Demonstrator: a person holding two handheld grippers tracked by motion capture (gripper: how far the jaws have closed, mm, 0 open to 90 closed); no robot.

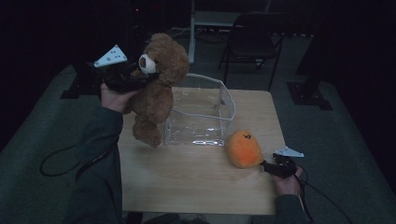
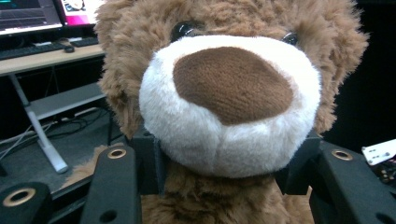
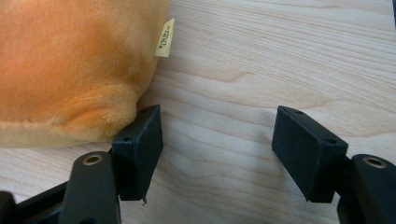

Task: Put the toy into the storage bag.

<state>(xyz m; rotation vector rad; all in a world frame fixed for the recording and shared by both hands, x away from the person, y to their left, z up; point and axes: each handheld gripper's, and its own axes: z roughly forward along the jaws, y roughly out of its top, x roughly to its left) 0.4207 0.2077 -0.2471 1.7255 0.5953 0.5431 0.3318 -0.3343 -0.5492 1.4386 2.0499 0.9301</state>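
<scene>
Well, my surface (image 1: 196, 182) is pale wood, and the biggest thing over it is the teddy bear (image 1: 156, 88), hanging clear of the wood beside the clear plastic box (image 1: 203, 112). My left claw (image 1: 122, 78) is clamped on the bear at the neck, just under the white muzzle; in the left gripper view the jaws press into the fur on either side. The box is open at the top and looks empty, so I judge the bear is meant to go in. To do that well I'd carry it across until it hangs above the opening, lower it legs first so the feet don't catch the near wall, and let go only once the body rests inside. Smaller is the orange plush toy (image 1: 243, 149), lying on the wood near the box's right corner. My right claw (image 1: 274, 167) sits spread wide and gripping nothing, one jaw touching the toy's side, the other well apart
</scene>
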